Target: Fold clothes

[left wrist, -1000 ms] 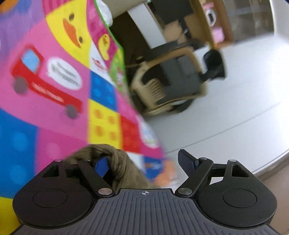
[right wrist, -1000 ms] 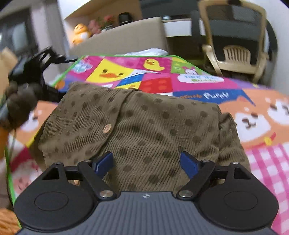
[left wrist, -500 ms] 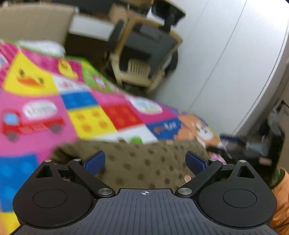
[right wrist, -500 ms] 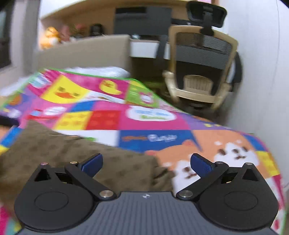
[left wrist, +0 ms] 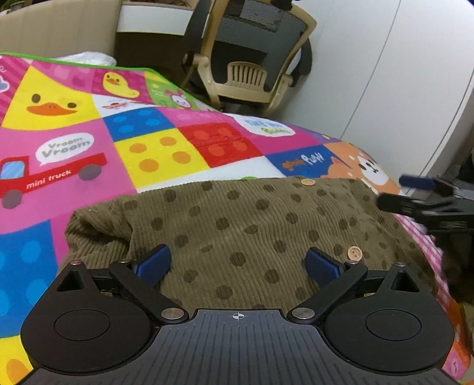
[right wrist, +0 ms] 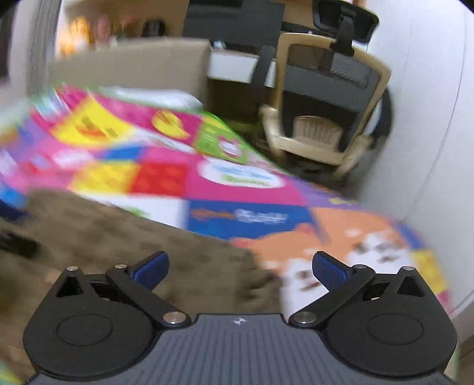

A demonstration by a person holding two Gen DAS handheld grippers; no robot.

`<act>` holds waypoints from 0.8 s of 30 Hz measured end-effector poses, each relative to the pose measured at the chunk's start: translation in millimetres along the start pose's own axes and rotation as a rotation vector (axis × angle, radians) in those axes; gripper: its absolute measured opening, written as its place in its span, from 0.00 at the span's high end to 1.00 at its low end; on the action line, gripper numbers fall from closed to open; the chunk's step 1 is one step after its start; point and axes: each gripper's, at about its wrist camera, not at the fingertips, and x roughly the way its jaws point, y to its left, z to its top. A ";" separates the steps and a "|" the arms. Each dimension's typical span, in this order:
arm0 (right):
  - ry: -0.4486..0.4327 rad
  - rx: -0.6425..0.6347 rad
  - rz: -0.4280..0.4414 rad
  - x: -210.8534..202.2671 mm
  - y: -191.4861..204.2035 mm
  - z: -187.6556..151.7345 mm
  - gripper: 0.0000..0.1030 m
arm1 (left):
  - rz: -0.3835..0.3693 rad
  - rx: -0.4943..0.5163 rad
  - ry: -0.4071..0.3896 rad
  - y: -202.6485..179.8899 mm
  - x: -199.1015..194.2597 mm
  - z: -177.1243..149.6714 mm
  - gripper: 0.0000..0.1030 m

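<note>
An olive-brown corduroy garment (left wrist: 237, 213) with dark dots and wooden buttons lies folded on a colourful play mat (left wrist: 74, 118). My left gripper (left wrist: 237, 260) hovers just above its near part. Its jaws are opening, and only flat cloth lies below them, with nothing pinched. The right gripper (left wrist: 429, 198) shows at the garment's right edge in the left wrist view. The right wrist view is blurred. There my right gripper (right wrist: 240, 265) stands open over the garment's right end (right wrist: 118, 237) and the mat's orange dog picture (right wrist: 340, 251).
A beige and black office chair (left wrist: 248, 59) stands beyond the mat's far edge. A white wall or cupboard front (left wrist: 385, 88) runs along the right. A beige board (left wrist: 59, 26) rises behind the mat at the far left.
The left gripper let go of a bunched fold, rolled upright and swung over the flat garment, jaws wider. The right gripper opened wider, lifted and turned right off the garment.
</note>
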 end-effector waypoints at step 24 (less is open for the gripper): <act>0.079 -0.025 0.077 8.8 26.4 -53.5 0.00 | 0.022 0.046 -0.015 -6.4 0.9 -6.1 0.00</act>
